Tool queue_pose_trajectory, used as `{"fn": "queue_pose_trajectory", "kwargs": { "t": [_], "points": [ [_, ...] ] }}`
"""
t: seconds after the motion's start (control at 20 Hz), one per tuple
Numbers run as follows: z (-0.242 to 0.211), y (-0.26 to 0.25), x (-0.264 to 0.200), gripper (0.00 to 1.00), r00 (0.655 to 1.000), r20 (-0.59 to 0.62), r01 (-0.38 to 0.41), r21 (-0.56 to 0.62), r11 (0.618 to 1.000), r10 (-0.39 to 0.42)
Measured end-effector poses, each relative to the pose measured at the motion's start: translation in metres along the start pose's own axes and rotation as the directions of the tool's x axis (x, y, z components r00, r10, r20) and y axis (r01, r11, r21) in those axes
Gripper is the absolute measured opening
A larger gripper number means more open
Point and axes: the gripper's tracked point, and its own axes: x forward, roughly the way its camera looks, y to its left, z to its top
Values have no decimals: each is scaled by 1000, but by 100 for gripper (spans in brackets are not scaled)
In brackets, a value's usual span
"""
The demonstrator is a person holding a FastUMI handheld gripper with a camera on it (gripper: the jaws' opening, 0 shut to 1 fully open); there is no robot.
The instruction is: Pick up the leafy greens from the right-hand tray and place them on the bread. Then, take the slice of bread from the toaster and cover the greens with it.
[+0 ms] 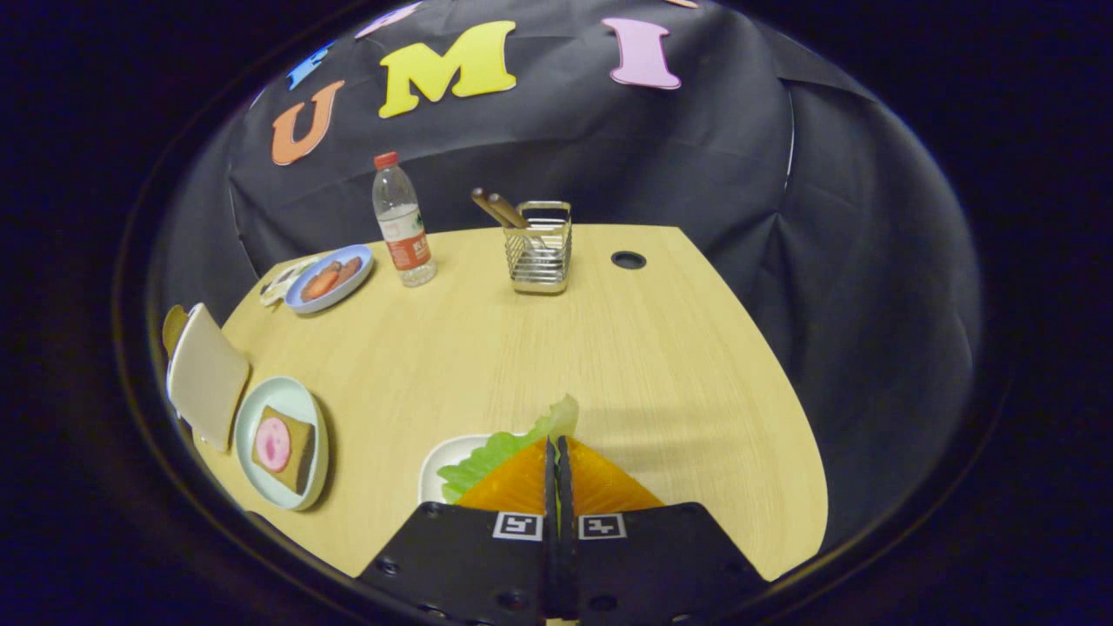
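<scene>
My gripper point(557, 442) is shut on the leafy greens point(494, 457). The green leaf sticks out to the left of the fingers and just past their tips. Beneath the leaf, left of the fingers, a white tray point(442, 462) rests on the wooden table point(661, 374). Whether the leaf is clear of the tray I cannot tell. Farther left stands a pale round plate point(254, 416) holding a slice of bread point(300, 452) with a pink round slice on top. Beyond that plate is the white toaster point(206, 376), with a slice of bread point(174, 327) poking out at its far side.
At the back left are a blue plate point(352, 271) with food, a water bottle point(403, 224) and a wire holder point(539, 250) with wooden sticks. A round cable hole point(628, 259) lies behind. The table's edge curves away on the right.
</scene>
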Motion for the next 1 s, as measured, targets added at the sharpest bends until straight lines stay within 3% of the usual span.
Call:
{"fn": "queue_pose_trajectory", "kwargs": {
  "t": [0.45, 1.0],
  "points": [
    [21, 42, -73, 0, 993, 111, 35, 19, 999, -37],
    [1, 154, -154, 0, 982, 190, 13, -37, 999, -6]
  ]
}}
